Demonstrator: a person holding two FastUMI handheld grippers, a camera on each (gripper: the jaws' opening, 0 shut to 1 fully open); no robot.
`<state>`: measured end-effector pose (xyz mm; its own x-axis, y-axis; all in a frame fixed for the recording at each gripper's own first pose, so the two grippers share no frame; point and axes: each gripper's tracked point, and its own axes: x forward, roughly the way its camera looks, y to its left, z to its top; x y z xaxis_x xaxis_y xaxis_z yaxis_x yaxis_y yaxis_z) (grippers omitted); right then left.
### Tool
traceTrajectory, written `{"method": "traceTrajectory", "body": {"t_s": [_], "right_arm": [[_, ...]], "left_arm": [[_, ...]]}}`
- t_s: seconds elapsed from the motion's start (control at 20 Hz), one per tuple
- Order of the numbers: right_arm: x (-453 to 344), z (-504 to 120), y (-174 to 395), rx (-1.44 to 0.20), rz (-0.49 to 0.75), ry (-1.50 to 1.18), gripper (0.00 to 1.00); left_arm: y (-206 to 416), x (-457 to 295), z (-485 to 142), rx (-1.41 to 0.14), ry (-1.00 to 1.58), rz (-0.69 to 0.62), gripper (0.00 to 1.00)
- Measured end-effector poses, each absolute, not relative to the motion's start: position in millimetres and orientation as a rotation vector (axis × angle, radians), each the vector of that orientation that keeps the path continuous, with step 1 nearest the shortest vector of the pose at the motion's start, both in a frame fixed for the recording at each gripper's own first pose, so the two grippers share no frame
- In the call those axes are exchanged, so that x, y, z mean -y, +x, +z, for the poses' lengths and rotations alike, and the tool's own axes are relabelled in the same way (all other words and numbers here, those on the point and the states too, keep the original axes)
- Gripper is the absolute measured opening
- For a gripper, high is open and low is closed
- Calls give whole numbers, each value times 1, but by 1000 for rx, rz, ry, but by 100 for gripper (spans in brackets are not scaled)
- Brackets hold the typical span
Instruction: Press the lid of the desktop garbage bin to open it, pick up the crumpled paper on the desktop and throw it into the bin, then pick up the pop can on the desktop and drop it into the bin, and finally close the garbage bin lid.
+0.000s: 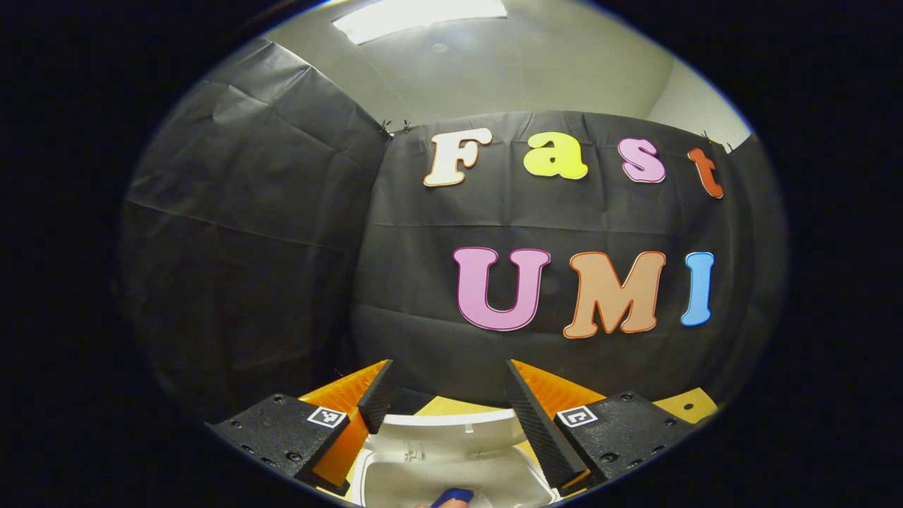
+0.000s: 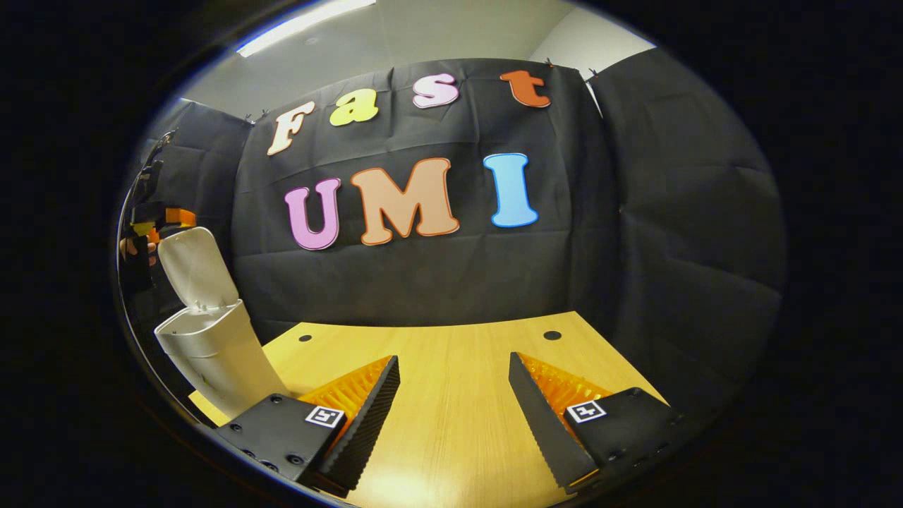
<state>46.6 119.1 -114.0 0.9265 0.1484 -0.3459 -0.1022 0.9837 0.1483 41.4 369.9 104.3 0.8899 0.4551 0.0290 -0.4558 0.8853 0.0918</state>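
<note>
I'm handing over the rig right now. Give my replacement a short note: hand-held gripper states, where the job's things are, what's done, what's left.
Left hand-held gripper: open, holding nothing, poised over the open bin.
Right hand-held gripper: open, holding nothing, above the bare wooden table.
Bin: at the table's left edge in the right gripper view, lid up. A blue item shows inside it; I cannot tell whether it is the can.
Done: lid opened.
Left: confirm paper and can are inside, then close the lid.
</note>
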Motion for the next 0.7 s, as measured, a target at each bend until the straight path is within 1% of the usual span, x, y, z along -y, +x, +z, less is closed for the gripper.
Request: {"method": "traceTrajectory", "body": {"t_s": [0.4, 0.6, 0.7], "right_arm": [[-155, -114, 58, -364, 238, 78, 98], [-164, -115, 60, -364, 264, 50, 98], [-166, -119, 60, -375, 273, 42, 98]], "left_arm": [[-9, -327, 35, -31, 88, 428, 92], [-18, -323, -9, -96, 49, 439, 93], [-22, -323, -35, -152, 20, 447, 92]]}}
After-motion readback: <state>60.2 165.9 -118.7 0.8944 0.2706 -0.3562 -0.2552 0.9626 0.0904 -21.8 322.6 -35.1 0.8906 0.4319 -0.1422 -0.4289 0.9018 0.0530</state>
